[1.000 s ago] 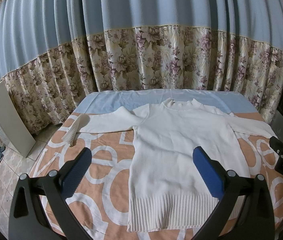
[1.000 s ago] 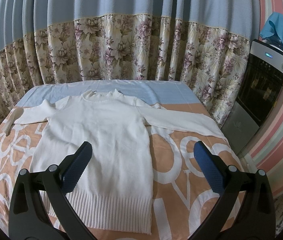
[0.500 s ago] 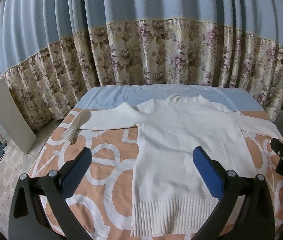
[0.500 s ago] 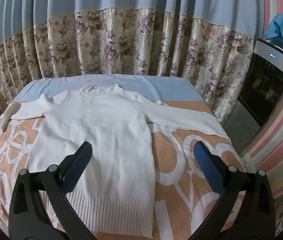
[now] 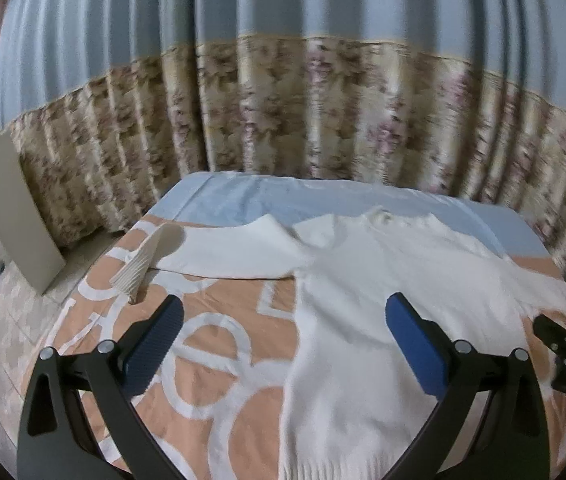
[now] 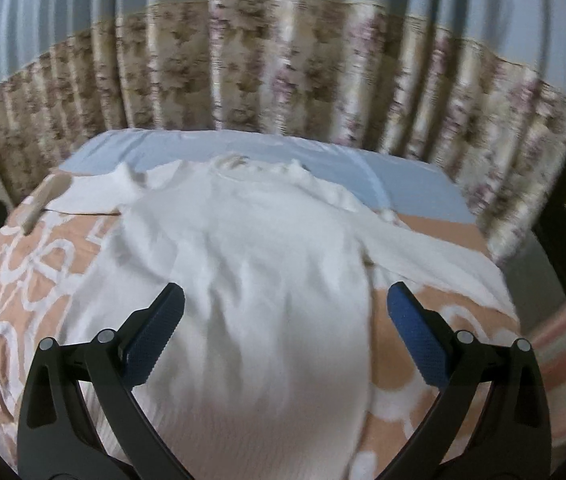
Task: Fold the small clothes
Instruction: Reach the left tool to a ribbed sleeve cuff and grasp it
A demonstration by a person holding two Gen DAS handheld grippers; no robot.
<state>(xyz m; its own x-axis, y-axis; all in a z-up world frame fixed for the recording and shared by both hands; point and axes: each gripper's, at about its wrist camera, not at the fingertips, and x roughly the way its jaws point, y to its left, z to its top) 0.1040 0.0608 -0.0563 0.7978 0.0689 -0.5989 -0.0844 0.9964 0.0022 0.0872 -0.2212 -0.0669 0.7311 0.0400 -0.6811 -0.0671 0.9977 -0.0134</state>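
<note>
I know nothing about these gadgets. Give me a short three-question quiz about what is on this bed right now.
1. True or false: the white sweater lies spread flat with both sleeves out.
2. The left gripper is: A) open, B) shut on a sleeve, C) out of view.
3. Fill in: the sleeve cuff lies on the orange patterned ____.

Key
1. True.
2. A; the right gripper is open too, holding nothing.
3. Bedsheet.

The left gripper [image 5: 283, 338] hangs in the air with its jaws spread wide and nothing between them. The right gripper [image 6: 285, 330] is likewise spread wide and empty, its blue pads [image 6: 413, 334] angled outward.
</note>
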